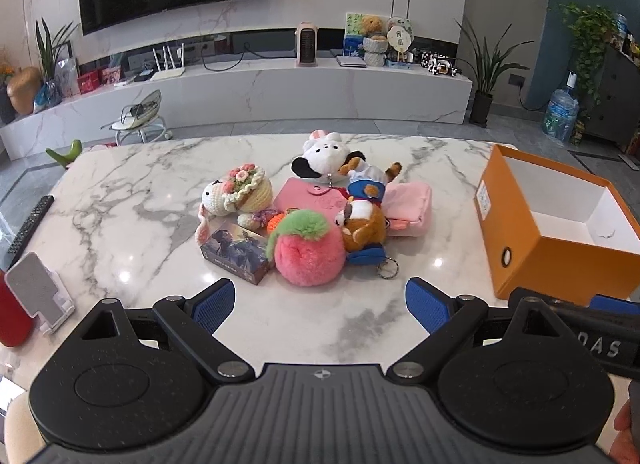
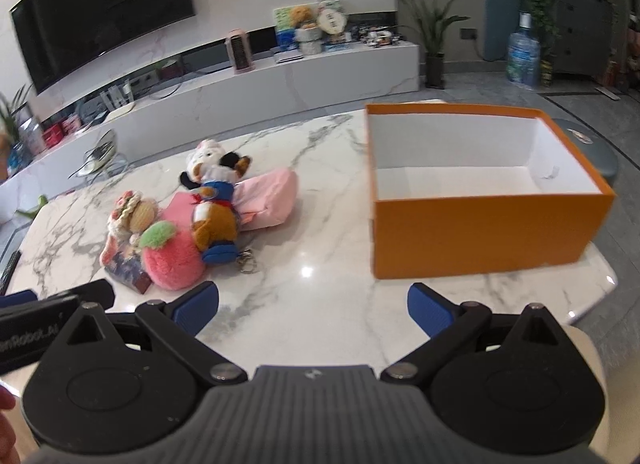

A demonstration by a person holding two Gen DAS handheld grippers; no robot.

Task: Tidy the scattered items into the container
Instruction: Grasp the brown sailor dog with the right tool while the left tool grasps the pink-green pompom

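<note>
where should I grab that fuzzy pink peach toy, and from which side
Judging by its pose, close the left gripper across the round pink body of the peach toy, coming from the near side. That face is exposed, while the card box and bear keychain crowd its flanks.

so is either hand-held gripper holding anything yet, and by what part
Nothing is held. The left hand-held gripper and right hand-held gripper are both open over bare marble table, short of the toy pile and the orange box.

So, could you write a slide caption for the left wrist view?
Open left gripper faces a pile of plush toys on the marble table, empty orange box at right.
</note>
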